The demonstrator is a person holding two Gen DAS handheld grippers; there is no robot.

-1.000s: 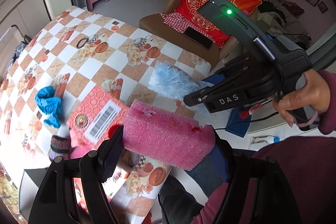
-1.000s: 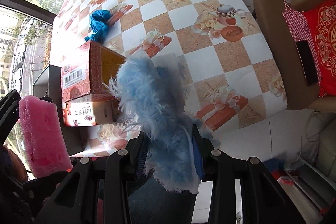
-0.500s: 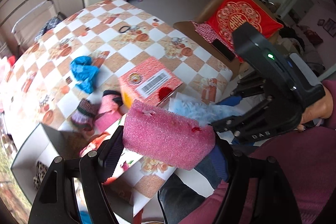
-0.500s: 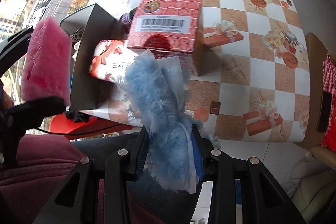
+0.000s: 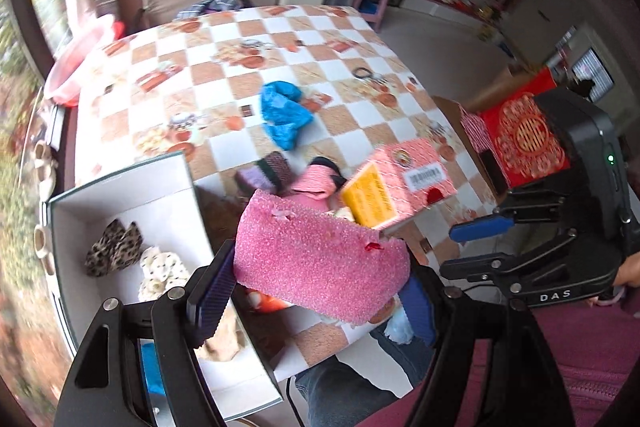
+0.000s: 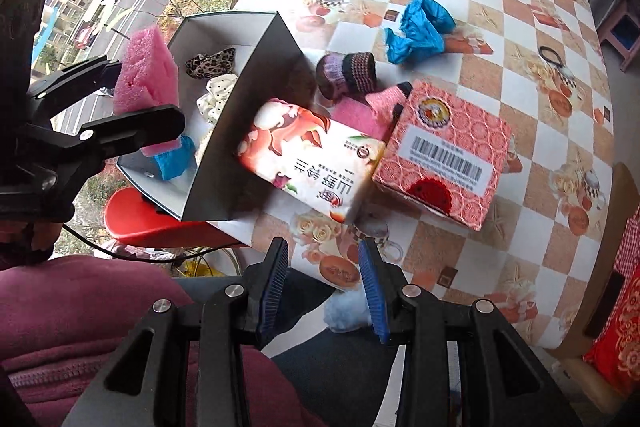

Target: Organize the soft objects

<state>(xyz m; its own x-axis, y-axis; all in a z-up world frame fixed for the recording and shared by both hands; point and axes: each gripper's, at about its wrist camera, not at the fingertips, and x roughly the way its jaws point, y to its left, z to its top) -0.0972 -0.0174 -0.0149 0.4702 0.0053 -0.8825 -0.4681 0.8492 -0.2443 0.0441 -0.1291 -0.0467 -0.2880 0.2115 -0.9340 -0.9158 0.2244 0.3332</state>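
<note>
My left gripper (image 5: 316, 291) is shut on a pink sponge (image 5: 320, 259), held above the near table edge beside an open grey box (image 5: 120, 179). The sponge also shows in the right wrist view (image 6: 146, 75), over the box (image 6: 240, 107). The box holds a leopard scrunchie (image 5: 114, 247), a white dotted scrunchie (image 5: 162, 273) and a blue item (image 6: 174, 157). My right gripper (image 6: 324, 287) is open and empty. The fluffy light-blue cloth (image 6: 346, 311) lies below its fingers on the person's lap. A blue plastic piece (image 5: 284, 113), knitted purple piece (image 6: 346, 73) and pink sock (image 6: 368, 107) lie on the table.
A pink barcode carton (image 6: 444, 155) and a floral tissue pack (image 6: 308, 163) sit near the table's front edge (image 6: 400, 267). A black hair tie (image 6: 552, 55) lies far right. A red stool (image 6: 148, 215) stands below the box. A red cushion (image 5: 524, 139) sits on a chair.
My right gripper has opened and let go of the light-blue cloth, which dropped to the lap. My left gripper swung left with the sponge toward the grey box.
</note>
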